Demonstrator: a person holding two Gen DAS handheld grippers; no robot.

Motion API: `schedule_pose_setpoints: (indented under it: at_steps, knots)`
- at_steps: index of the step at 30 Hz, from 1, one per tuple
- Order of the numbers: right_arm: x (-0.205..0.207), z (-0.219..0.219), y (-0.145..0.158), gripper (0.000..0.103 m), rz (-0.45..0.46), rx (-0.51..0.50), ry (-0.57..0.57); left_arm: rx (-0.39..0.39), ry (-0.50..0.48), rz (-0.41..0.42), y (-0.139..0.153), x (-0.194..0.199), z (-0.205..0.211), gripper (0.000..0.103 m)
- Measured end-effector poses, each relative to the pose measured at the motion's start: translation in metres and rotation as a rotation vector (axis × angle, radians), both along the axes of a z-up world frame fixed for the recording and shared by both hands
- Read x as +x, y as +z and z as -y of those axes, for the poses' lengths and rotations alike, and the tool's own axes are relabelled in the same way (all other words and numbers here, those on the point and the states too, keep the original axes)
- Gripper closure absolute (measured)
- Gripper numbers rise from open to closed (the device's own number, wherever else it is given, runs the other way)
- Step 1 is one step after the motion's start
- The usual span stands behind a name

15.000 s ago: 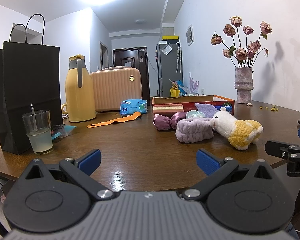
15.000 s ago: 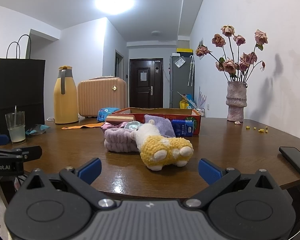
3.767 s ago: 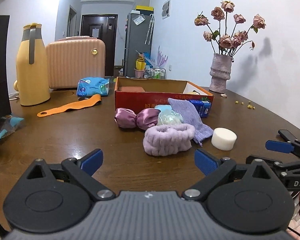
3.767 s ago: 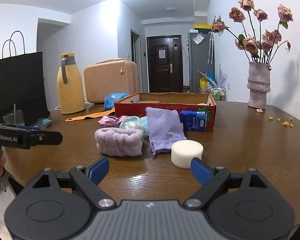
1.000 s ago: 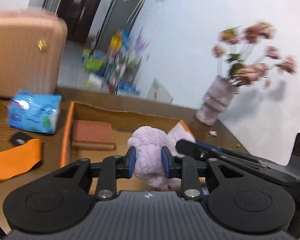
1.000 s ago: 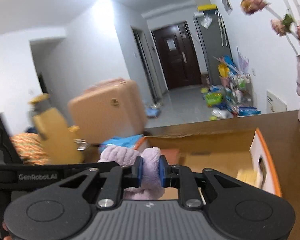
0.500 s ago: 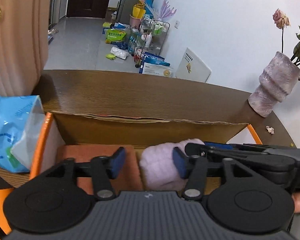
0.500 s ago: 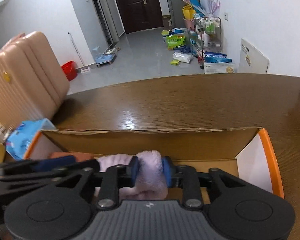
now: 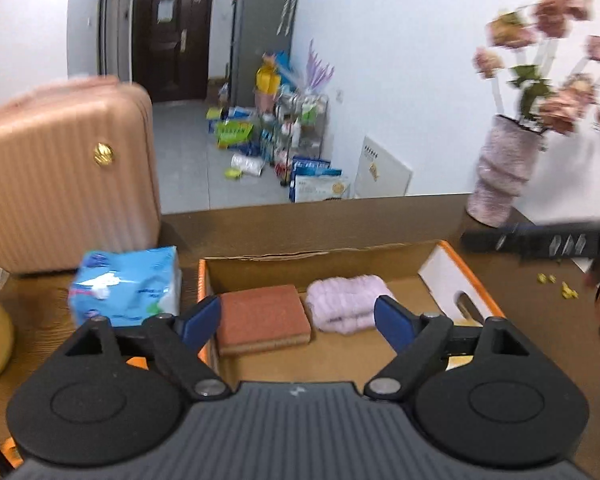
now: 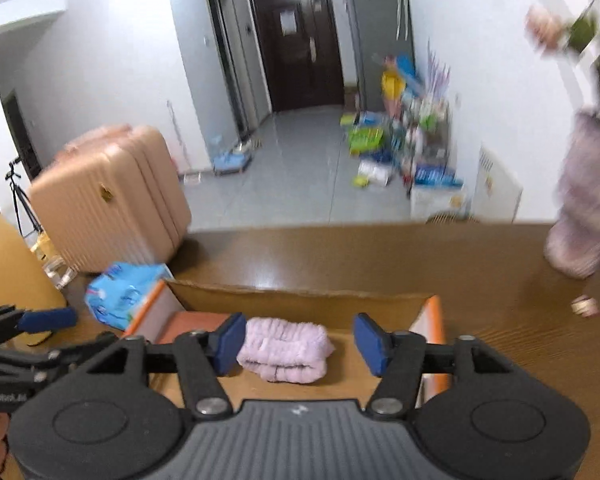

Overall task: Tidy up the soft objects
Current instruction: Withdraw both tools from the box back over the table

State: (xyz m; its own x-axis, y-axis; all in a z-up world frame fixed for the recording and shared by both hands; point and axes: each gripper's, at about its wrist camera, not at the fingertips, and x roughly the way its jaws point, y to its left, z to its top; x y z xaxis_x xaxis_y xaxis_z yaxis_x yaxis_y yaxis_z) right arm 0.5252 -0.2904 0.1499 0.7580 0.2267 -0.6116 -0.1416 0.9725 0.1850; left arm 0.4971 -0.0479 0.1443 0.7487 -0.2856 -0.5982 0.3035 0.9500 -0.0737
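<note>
While lilac headband (image 9: 346,303) lies in cardboard box (image 9: 452,276), left gripper (image 9: 298,322) and right gripper (image 10: 298,344) jaws spread, just opened, empty; only left view shows brick-red sponge (image 9: 262,318) fully.

Bright, even indoor light fills both fisheye views, which curve strongly and darken at the corners, while motion blur smears the pink dried flowers in the textured vase (image 9: 540,76) and the ribbed pink suitcase (image 10: 108,196).
</note>
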Motion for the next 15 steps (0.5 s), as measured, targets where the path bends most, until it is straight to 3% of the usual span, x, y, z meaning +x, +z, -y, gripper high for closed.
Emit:
schedule_pose_setpoints:
  at_steps: [3,7,13,15]
  knots:
    - [-0.044,0.011,0.028,0.035,0.050,0.007,-0.013,0.027,0.002,0.056,0.020,-0.049,-0.009,0.015]
    - [-0.115,0.017,0.039,0.024,0.144,0.024,-0.030,-0.013,0.029,0.123,0.026,-0.114,-0.027,0.011]
    - [-0.234,0.006,0.000,0.024,0.290,0.023,-0.033,-0.027,0.073,0.262,-0.005,-0.233,-0.038,0.006]
    - [-0.270,-0.001,-0.017,0.016,0.323,0.038,-0.028,-0.062,0.049,0.301,-0.019,-0.272,-0.044,0.002]
